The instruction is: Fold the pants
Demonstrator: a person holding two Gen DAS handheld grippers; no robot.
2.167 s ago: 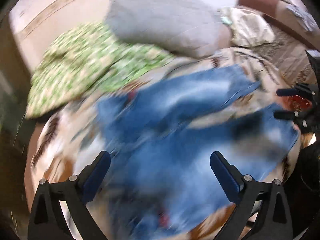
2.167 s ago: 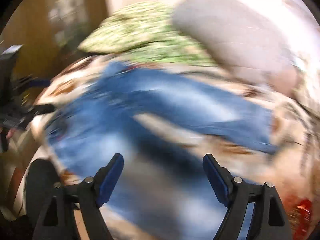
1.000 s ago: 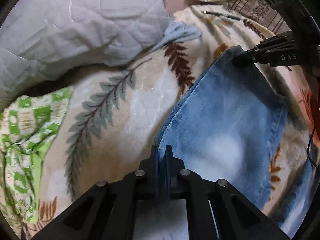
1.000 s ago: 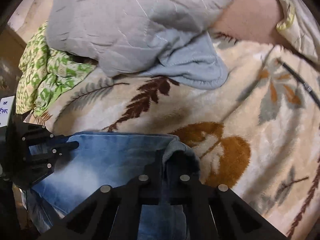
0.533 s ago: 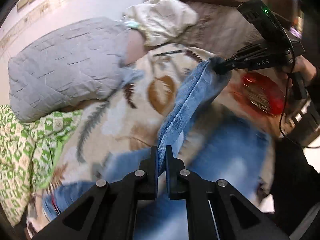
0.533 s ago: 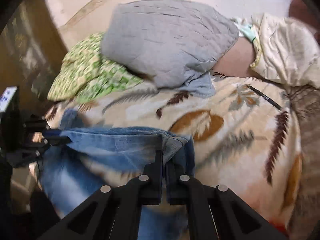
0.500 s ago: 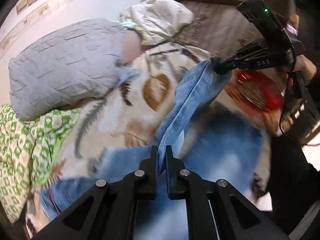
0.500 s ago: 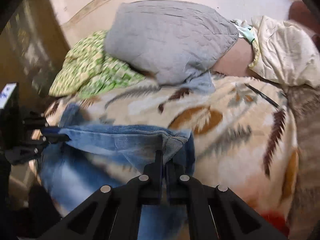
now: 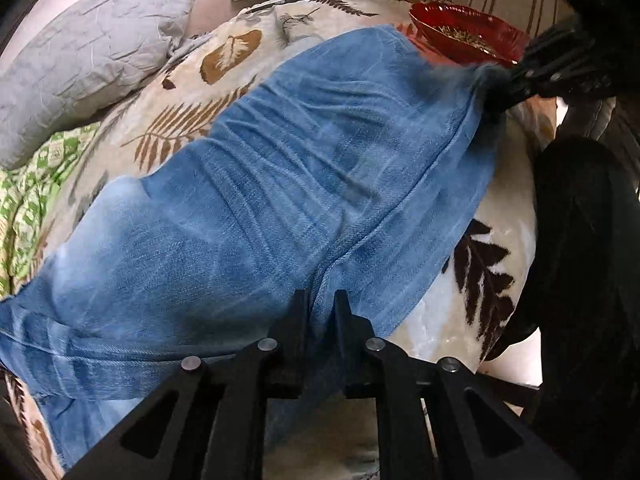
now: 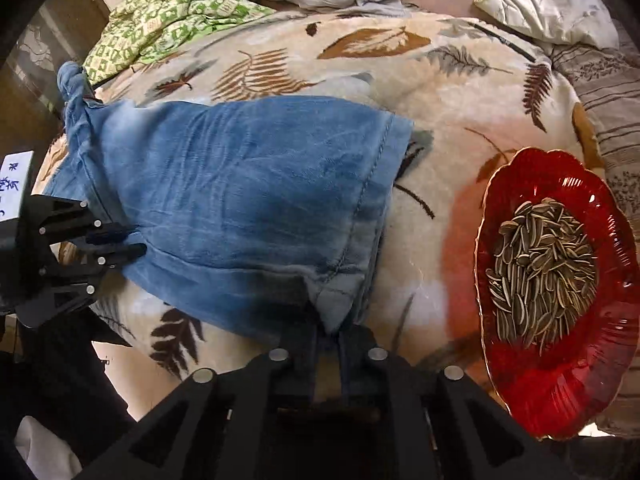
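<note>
**Fold laid over, both tongs starting to let go**

Pants [image 9: 304,184] lie folded on the leaf-print blanket [image 10: 460,92] on the bed, near edge towards the person. Left tongs [image 9: 320,308] nipped on the near denim edge, jaws just beginning to open, cloth between them. Right tongs [image 10: 326,332] the same at the hem corner: nearly closed, opening, denim between the pads.

Risks as I read them:
- Red dish [image 10: 560,280] of sunflower seeds [image 10: 540,264] sits just beside the hem end and the right tongs. A sideways pull-out or a snagged hem could tip it and spill seeds on the blanket.
- Cloth bunches at both grip points. If a pad drags on release, the top layer likely peels back and the fold skews.
- Far left end of the pants [image 10: 74,80] is twisted into a knot-like wad by the green patterned cloth [image 10: 160,12]; left like that, the next fold would be lumpy.

Versus a second ago: both tongs were fully clamped with the leg end out near the grey quilt [image 9: 88,52]. Half a second ago the denim hung lifted between them. Now it is carried across and down on the rest of the pants, and the dish has come close.
</note>
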